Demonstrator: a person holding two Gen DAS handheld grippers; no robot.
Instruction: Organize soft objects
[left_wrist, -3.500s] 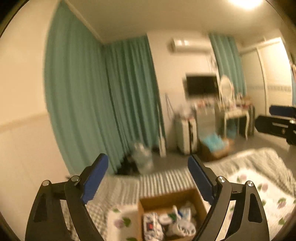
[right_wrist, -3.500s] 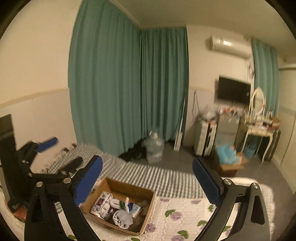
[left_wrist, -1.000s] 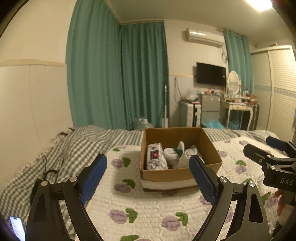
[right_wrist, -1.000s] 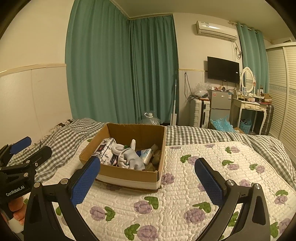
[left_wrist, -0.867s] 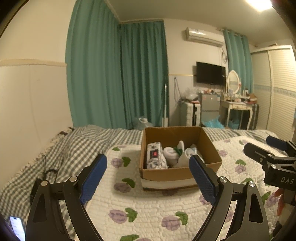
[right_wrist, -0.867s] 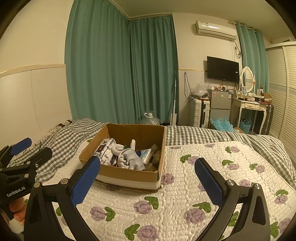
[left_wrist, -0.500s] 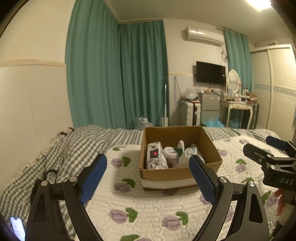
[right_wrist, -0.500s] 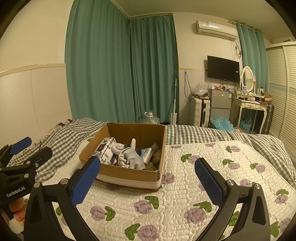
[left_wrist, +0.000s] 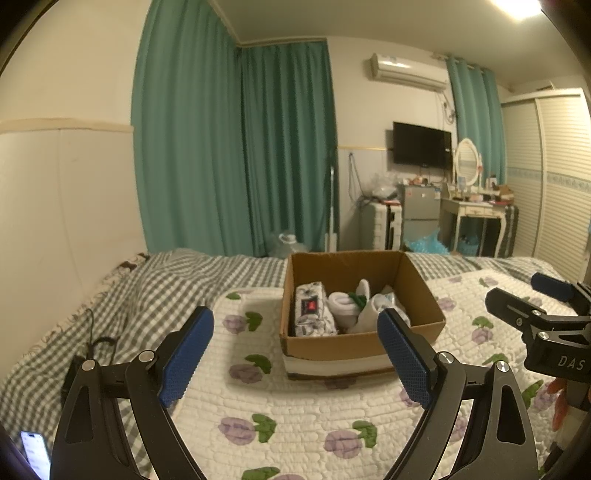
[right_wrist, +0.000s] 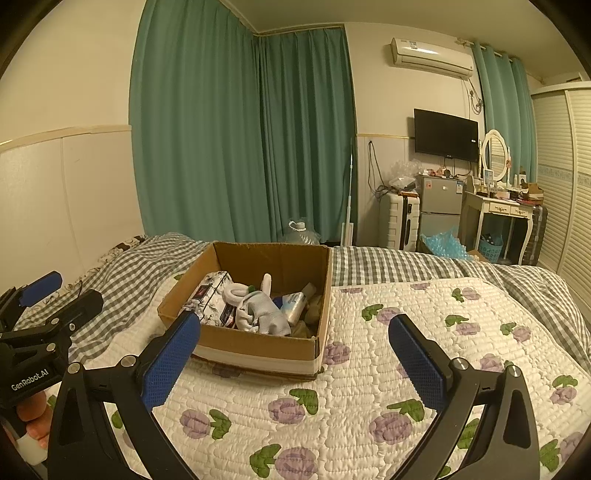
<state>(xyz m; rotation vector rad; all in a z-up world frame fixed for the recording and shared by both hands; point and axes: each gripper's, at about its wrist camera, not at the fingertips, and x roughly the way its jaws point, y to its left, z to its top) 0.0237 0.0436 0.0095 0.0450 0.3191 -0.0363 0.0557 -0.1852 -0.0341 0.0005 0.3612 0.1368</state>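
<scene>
An open cardboard box (left_wrist: 424, 291) (right_wrist: 255, 347) sits on a white quilt with purple flowers (left_wrist: 295, 417) (right_wrist: 369, 387). Inside lie a printed tissue pack (left_wrist: 312, 310) (right_wrist: 208, 297), a rolled white sock (left_wrist: 341, 302), a grey-white soft toy (right_wrist: 264, 314) and other small items. My left gripper (left_wrist: 295, 354) is open and empty, just in front of the box; it also shows in the right wrist view (right_wrist: 55, 295). My right gripper (right_wrist: 293, 358) is open and empty, in front of the box's right corner; it also shows in the left wrist view (left_wrist: 532, 299).
A grey checked blanket (left_wrist: 147, 291) covers the bed's far and left side. A phone (left_wrist: 35, 452) and a black cable (left_wrist: 96, 343) lie at the left edge. Beyond the bed stand green curtains (right_wrist: 240, 147), a water jug (right_wrist: 299, 232), a suitcase, a small fridge and a dressing table (right_wrist: 498, 210).
Both grippers swung down from facing the room to face the box on the bed. Over the last second nothing has visibly moved.
</scene>
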